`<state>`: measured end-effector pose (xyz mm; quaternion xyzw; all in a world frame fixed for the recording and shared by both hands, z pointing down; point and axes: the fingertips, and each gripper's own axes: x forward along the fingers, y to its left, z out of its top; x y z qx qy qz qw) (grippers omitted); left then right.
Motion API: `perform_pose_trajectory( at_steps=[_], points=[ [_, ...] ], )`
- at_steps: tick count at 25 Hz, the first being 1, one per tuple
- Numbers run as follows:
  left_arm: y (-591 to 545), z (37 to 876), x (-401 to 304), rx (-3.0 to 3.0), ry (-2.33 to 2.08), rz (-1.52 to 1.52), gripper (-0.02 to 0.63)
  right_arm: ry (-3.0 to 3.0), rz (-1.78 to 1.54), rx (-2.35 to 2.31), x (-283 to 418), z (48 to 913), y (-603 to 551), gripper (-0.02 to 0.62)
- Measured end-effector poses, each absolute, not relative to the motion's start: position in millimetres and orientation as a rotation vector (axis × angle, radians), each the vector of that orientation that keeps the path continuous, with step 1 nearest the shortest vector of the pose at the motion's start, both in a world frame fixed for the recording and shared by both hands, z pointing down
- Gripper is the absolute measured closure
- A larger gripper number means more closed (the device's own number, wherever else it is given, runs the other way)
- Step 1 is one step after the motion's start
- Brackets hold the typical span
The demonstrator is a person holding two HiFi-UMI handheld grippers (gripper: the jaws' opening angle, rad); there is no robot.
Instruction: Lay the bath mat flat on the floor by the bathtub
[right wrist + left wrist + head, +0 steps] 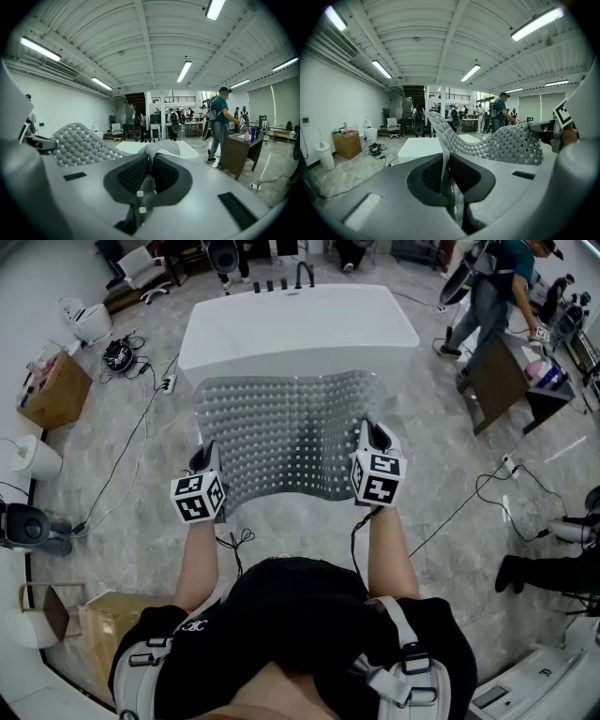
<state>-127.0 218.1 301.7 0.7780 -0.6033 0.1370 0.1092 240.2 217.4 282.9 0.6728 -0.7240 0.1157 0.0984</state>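
Grey marbled floor (pixel 141 512) runs round a white bathtub (pixel 300 329), with cables trailing across it. The bath mat (pixel 281 427), a translucent grey sheet studded with bumps, is held up off the floor in front of the tub. Its broad span runs left to right along the tub's near side, and its far edge points toward the tub. Whether that far edge touches the tub cannot be told from the head view. The left gripper (pixel 208 451) has its jaws pressed onto the mat's near left corner, and the sheet stands on edge between the pads. The right gripper (pixel 367 430) pinches the near right corner the same way. The mat sags between them. Each marker cube (pixel 198 498) covers part of the mat's near edge.
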Motion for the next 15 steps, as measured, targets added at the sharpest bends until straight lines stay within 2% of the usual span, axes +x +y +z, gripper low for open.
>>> perform_pose_trajectory(
  at_steps=[15],
  points=[
    [214, 309, -153, 2.262, -1.781, 0.382, 0.588, -2.166, 0.382, 1.956, 211, 288, 205, 0.572]
  ],
)
